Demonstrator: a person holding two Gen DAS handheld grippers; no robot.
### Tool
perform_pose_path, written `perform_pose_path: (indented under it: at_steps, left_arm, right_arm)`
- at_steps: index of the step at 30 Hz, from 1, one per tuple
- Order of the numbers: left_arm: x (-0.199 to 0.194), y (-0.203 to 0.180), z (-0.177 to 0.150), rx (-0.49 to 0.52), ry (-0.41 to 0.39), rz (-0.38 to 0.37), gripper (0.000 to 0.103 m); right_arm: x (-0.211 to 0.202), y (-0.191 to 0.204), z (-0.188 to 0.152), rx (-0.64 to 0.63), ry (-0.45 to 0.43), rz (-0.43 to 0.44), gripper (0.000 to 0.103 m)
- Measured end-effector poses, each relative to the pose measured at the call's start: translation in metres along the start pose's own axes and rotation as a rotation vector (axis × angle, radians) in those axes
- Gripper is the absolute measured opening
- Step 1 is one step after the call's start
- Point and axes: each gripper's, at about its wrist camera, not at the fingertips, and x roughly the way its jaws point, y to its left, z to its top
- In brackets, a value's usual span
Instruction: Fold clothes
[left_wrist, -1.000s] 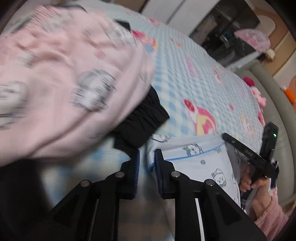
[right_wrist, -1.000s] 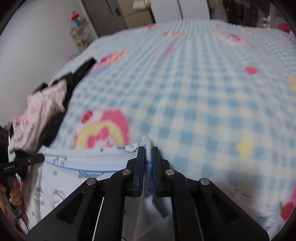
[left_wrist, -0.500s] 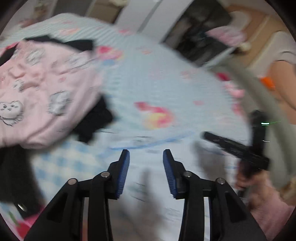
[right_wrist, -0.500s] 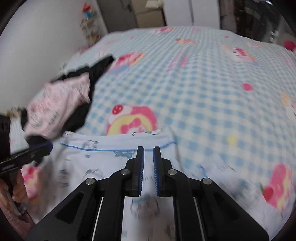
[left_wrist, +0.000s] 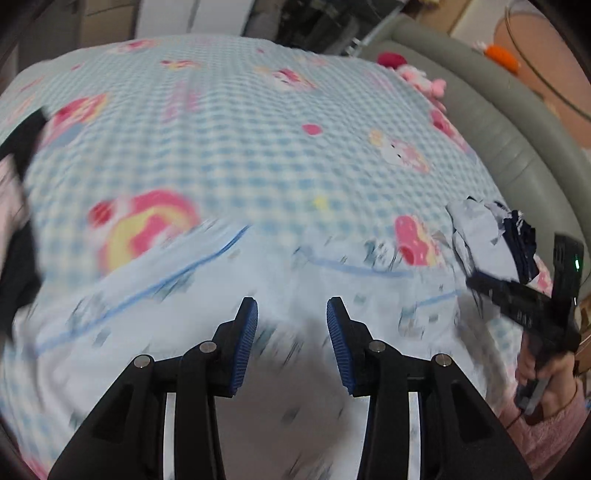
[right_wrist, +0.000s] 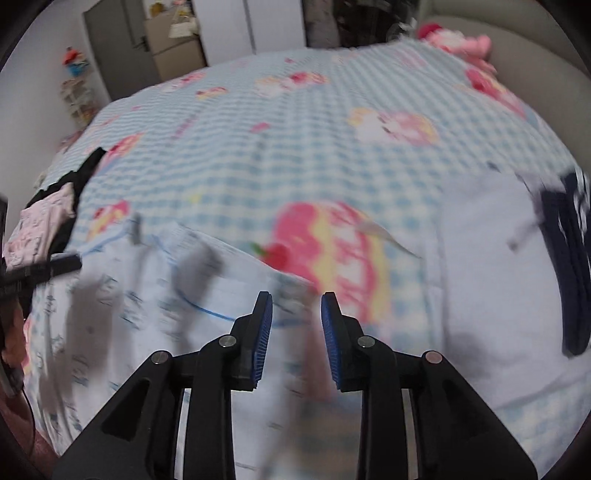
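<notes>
A pale blue printed garment (left_wrist: 207, 295) with blue piping lies spread on the checked bedspread, blurred by motion. My left gripper (left_wrist: 291, 314) hovers over it, open, with nothing between its pads. In the right wrist view the same garment (right_wrist: 155, 295) lies below and to the left. The jaws of my right gripper (right_wrist: 296, 308) are opening above its edge and hold nothing. The right gripper (left_wrist: 517, 306) also shows at the right of the left wrist view, carried by a hand in a pink sleeve. The left gripper (right_wrist: 40, 271) shows at the left edge of the right wrist view.
A heap of pink and black clothes (right_wrist: 48, 218) lies at the bed's left side. Folded pale and navy garments (right_wrist: 491, 280) sit at the right, and the same folded stack (left_wrist: 487, 236) lies near the grey padded bed frame (left_wrist: 509, 147). A pink plush toy (right_wrist: 458, 40) lies at the far end.
The right gripper, shut on the garment's edge a second ago, has let go and opened. The left gripper widened. Both swung right, away from the pink heap, and the garment now lies flat.
</notes>
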Motion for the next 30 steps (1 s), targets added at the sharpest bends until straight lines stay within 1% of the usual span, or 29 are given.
perform_pose_path:
  at_steps: [2,3,4,5,6,7,8,10,11,12,13,14,15,16,17,20,23,24,25,26,27,28,29,30]
  left_arm:
    - [0.024,-0.014,0.017,0.047,0.033,0.035,0.041]
    - [0.039,-0.02,0.024,0.074,0.056,0.066,0.041]
    - [0.053,-0.025,0.029,0.096,0.083,0.091,0.041]
    - [0.064,-0.026,0.032,0.104,0.112,0.099,0.041]
    - [0.075,-0.027,0.034,0.112,0.14,0.107,0.041]
    - [0.085,-0.027,0.037,0.117,0.166,0.112,0.041]
    - [0.093,-0.027,0.037,0.106,0.18,0.1,0.041]
    - [0.098,-0.028,0.036,0.095,0.18,0.056,0.038]
    - [0.099,-0.029,0.035,0.095,0.175,0.043,0.035]
    - [0.099,-0.031,0.033,0.105,0.172,0.054,0.022]
    - [0.1,-0.033,0.032,0.116,0.169,0.065,0.016]
    - [0.1,-0.034,0.03,0.123,0.163,0.074,0.013]
    - [0.097,-0.033,0.03,0.118,0.151,0.075,0.012]
    - [0.094,-0.032,0.03,0.112,0.138,0.077,0.012]
    - [0.091,-0.031,0.029,0.107,0.125,0.078,0.012]
    - [0.08,-0.028,0.029,0.091,0.081,0.079,0.011]
    - [0.071,-0.02,0.035,0.072,0.044,0.074,0.011]
    - [0.07,-0.018,0.036,0.066,0.035,0.074,0.011]
    - [0.07,-0.017,0.037,0.06,0.033,0.073,0.011]
    - [0.073,-0.016,0.037,0.057,0.04,0.082,0.005]
    - [0.08,-0.015,0.036,0.055,0.062,0.089,0.006]
    - [0.087,-0.014,0.035,0.053,0.084,0.096,0.006]
    - [0.094,-0.013,0.033,0.051,0.105,0.104,0.008]
    - [0.1,-0.013,0.032,0.05,0.121,0.109,0.008]
  right_arm:
    - [0.01,-0.014,-0.003,0.05,0.033,0.065,0.029]
    - [0.014,-0.02,-0.005,0.074,0.049,0.096,0.031]
    - [0.018,-0.023,-0.005,0.089,0.057,0.118,0.037]
    - [0.021,-0.025,-0.006,0.103,0.064,0.141,0.042]
    - [0.023,-0.023,-0.006,0.093,0.056,0.165,0.046]
    - [0.025,-0.02,-0.005,0.083,0.049,0.189,0.055]
    - [0.028,-0.015,-0.005,0.065,0.051,0.212,0.065]
    - [0.034,-0.003,-0.004,0.025,0.055,0.241,0.067]
    - [0.036,0.003,-0.003,0.003,0.056,0.248,0.067]
    - [0.036,0.006,-0.003,-0.013,0.037,0.24,0.067]
    - [0.035,0.01,-0.002,-0.03,0.019,0.233,0.066]
    - [0.035,0.014,-0.002,-0.047,0.003,0.224,0.054]
    - [0.04,0.014,-0.002,-0.05,0.012,0.201,0.041]
    - [0.046,0.009,-0.002,-0.033,0.031,0.176,0.015]
    - [0.047,0.003,-0.005,-0.01,0.033,0.172,0.007]
    - [0.032,-0.011,-0.009,0.004,-0.013,0.183,0.003]
    - [0.011,-0.022,-0.01,0.018,-0.072,0.173,0.002]
    - [0.007,-0.028,-0.01,0.04,-0.091,0.157,0.002]
    - [0.003,-0.035,-0.011,0.062,-0.11,0.141,0.002]
    - [0.0,-0.041,-0.011,0.085,-0.129,0.126,0.002]
    - [-0.003,-0.048,-0.011,0.108,-0.145,0.11,0.002]
    - [0.007,-0.056,-0.013,0.137,-0.108,0.098,0.002]
    - [0.016,-0.063,-0.014,0.166,-0.072,0.086,0.003]
    - [0.021,-0.067,-0.016,0.178,-0.049,0.076,0.004]
